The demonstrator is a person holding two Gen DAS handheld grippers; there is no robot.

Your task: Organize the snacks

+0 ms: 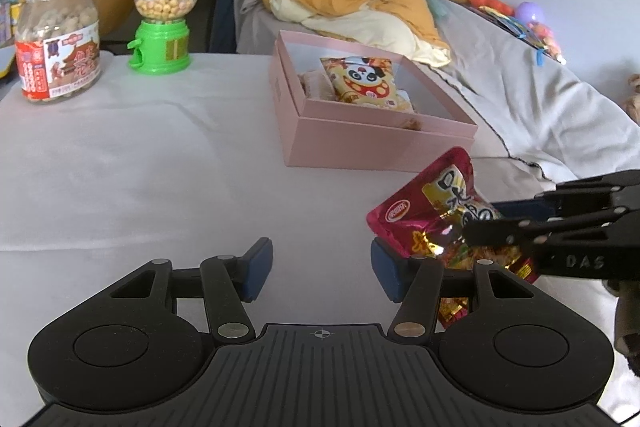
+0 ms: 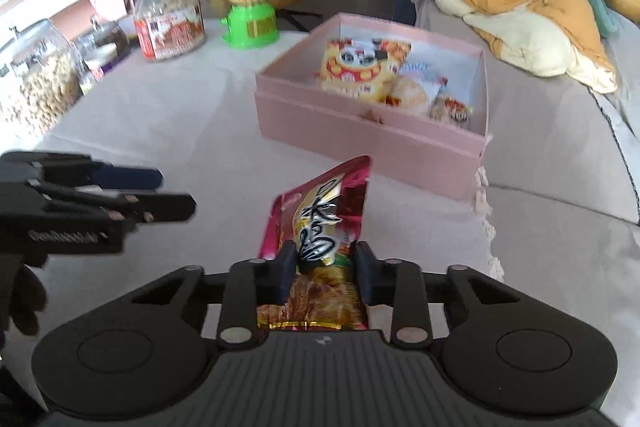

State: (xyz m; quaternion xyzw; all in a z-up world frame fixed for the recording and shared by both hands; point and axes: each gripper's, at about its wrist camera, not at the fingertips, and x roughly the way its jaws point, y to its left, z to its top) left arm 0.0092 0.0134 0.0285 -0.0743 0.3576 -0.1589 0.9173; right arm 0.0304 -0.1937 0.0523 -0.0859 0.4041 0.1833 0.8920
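The right tongs are pinching the red snack packet by its middle, lifting it clear of the worktop toward the pink box, while the left tongs are idling wide, holding nothing.

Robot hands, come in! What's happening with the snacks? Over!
Right gripper shut on red foil snack packet, lifted. Left gripper open, empty. Open pink cardboard box ahead, partly filled. Path clear.
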